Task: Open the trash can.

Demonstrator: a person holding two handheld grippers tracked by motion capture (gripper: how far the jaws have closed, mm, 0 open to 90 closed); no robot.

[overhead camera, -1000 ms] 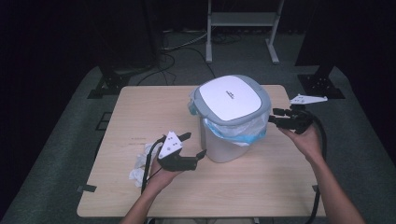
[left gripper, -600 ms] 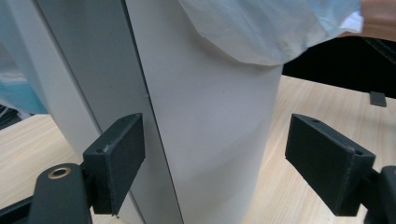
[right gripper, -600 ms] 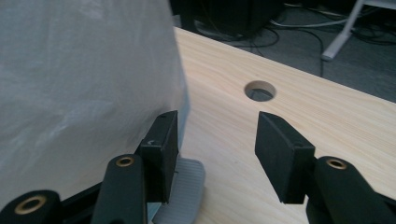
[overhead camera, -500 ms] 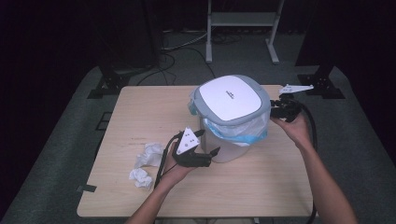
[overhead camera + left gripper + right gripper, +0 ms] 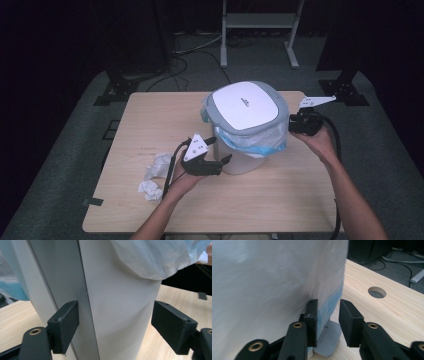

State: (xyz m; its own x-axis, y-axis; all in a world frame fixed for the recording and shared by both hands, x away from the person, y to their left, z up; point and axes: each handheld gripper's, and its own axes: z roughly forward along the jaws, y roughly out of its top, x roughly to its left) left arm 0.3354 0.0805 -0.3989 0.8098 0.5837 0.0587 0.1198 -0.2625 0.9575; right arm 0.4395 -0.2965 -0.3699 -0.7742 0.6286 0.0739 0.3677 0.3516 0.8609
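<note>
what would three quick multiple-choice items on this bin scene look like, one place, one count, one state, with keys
1. Where do the crumpled tissues lie?
A. on the bin lid
B. on the table, at the left gripper's side of the bin
C. on the floor

2. How many crumpled tissues are there?
A. two
B. five
C. none

3. How is the lid of the bin?
A. taken off
B. standing open
C. closed

Key: 1 B, they rest on the table just beyond the left gripper. 2 A, two white wads sit there. 3 C, the lid lies flat over the bag-lined bin.
</note>
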